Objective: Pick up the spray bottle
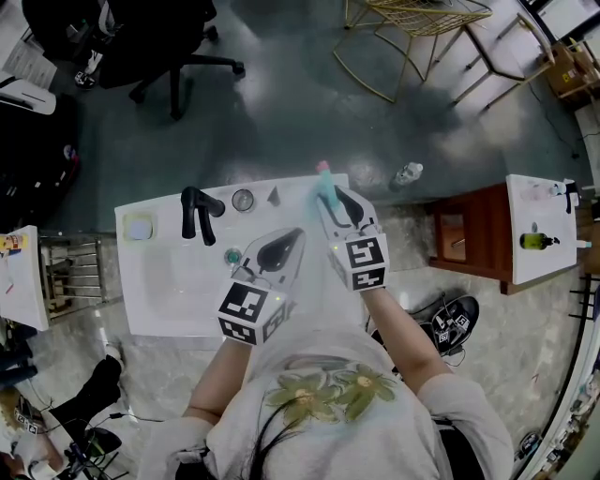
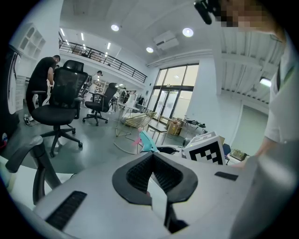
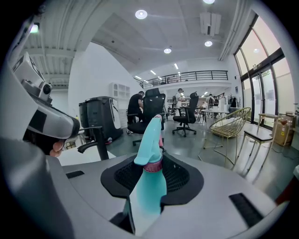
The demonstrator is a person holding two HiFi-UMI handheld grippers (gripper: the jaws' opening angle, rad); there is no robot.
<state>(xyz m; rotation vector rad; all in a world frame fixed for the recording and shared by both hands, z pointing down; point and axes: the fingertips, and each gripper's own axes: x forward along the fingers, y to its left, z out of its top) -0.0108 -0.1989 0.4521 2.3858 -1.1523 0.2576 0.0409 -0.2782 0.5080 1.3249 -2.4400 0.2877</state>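
Right gripper has its jaws closed on the teal spray bottle. The black ribbed pads press on the bottle body from both sides, just under the pink collar. The trigger head sticks up above the jaws at the frame centre of the right gripper view.

In the head view the spray bottle is just above centre, over the back edge of the white sink counter. It pokes out ahead of the right gripper. Cannot tell if the bottle base touches the counter.

Left gripper has its jaws brought together, tips meeting, with nothing between them. In the head view the left gripper sits over the basin, just left of and below the right one, the two apart. In the left gripper view the bottle shows beyond the jaw tips, mid frame.

A black faucet stands at the counter's upper left, with a round metal disc beside it. A black office chair is in the top left and a gold wire chair in the top right.
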